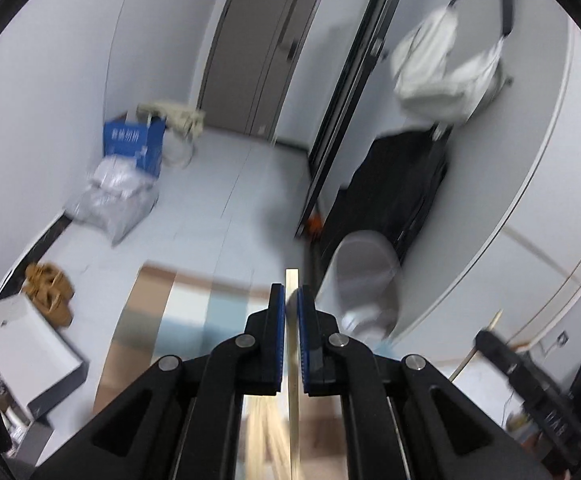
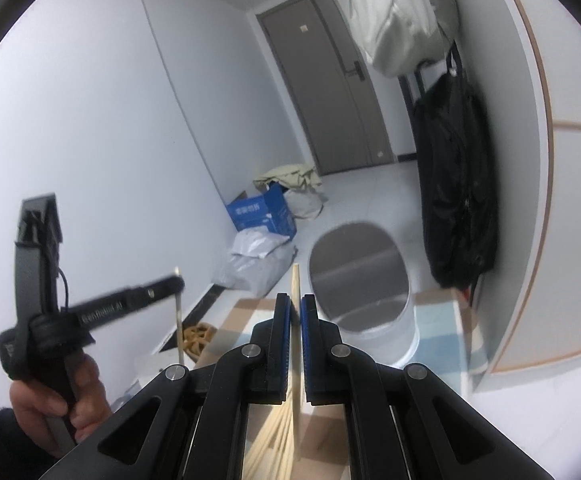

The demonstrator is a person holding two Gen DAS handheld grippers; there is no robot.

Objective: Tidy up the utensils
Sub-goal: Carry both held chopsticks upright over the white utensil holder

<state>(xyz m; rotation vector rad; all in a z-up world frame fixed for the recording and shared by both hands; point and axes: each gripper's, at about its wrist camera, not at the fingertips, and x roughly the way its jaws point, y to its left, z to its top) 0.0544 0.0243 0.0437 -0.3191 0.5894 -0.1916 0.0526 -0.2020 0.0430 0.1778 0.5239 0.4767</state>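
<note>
1. Left wrist view: the left gripper (image 1: 291,300) has its blue-padded fingers (image 1: 277,320) drawn to a narrow gap, clamped on one pale wooden chopstick (image 1: 292,344) that runs upright between them, its tip rising just past the pads. More pale sticks (image 1: 264,432) lie blurred below the fingers. Far ahead stand a grey lidded bin (image 1: 366,276), a striped mat (image 1: 178,320) and a blue carton (image 1: 133,145) with white print too smeared to read. At the right edge the right gripper (image 1: 486,336) shows from the side, carrying its own chopstick (image 1: 478,350).

2. Right wrist view: the right gripper (image 2: 295,304) likewise pinches a single chopstick (image 2: 296,320) in a narrow gap; a bundle of chopsticks (image 2: 270,436) fans out beneath it.

3. Only this view shows the person's left hand (image 2: 56,404) gripping the handle of the left gripper (image 2: 176,280), whose arm reads "GenRobot.AI". Its chopstick (image 2: 178,320) hangs down at the left.

4. The grey bin (image 2: 360,268) stands on the mat (image 2: 442,332), sharp here; a black coat (image 2: 458,184) hangs far right, and the blue carton (image 2: 264,212) bears unreadable characters.
</note>
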